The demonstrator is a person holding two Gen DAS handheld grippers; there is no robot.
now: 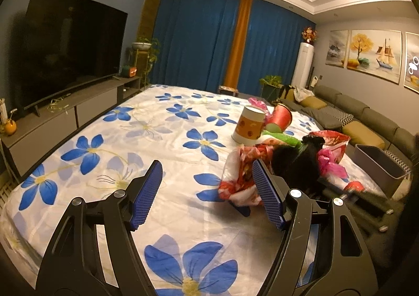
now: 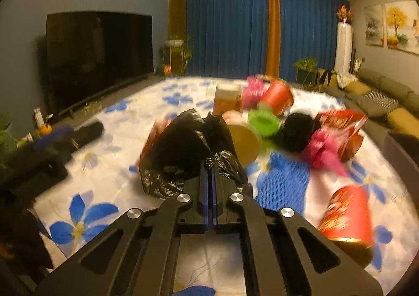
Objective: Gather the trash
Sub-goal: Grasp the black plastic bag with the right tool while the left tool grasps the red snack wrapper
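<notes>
Left tool (image 1: 209, 191) fills the near edge of the left wrist view, blue pads (image 1: 146, 194) spread wide, nothing between them. It hangs over a cloth (image 1: 157, 139) with blue flowers, spread over a big flat surface. Just past its right finger lies a crumpled red-and-white wrapper (image 1: 239, 175), touching the finger or just behind it, can't tell. Black bag (image 1: 296, 162) bulges behind that, partly hidden by the right tool's frame. Further back a white-and-orange cup (image 1: 250, 127) stands upside down, with a red cup (image 1: 281, 118) tipped beside it. Pink plastic (image 1: 331, 165) and a red snack bag (image 1: 332, 141) sit to the right. Grey bin (image 1: 379, 165) stands just off the cloth's right edge, near the sofa (image 1: 366, 123). TV (image 1: 68, 47) on the left.

Right tool (image 2: 210, 165) sits at the bottom of the right wrist view, fingers pressed together, pinching a fold of the black bag (image 2: 183, 149). Bag rests on the cloth (image 2: 104, 165) right at the tips. View blurred. Trash is piled behind and to the right: green ring (image 2: 263, 119), red cup (image 2: 279, 97), pink plastic (image 2: 323, 149), blue foam net (image 2: 282, 178). Another red cup (image 2: 347, 217) lies on its side near right. Left tool (image 2: 52, 144) shows as a dark blur at left.
</notes>
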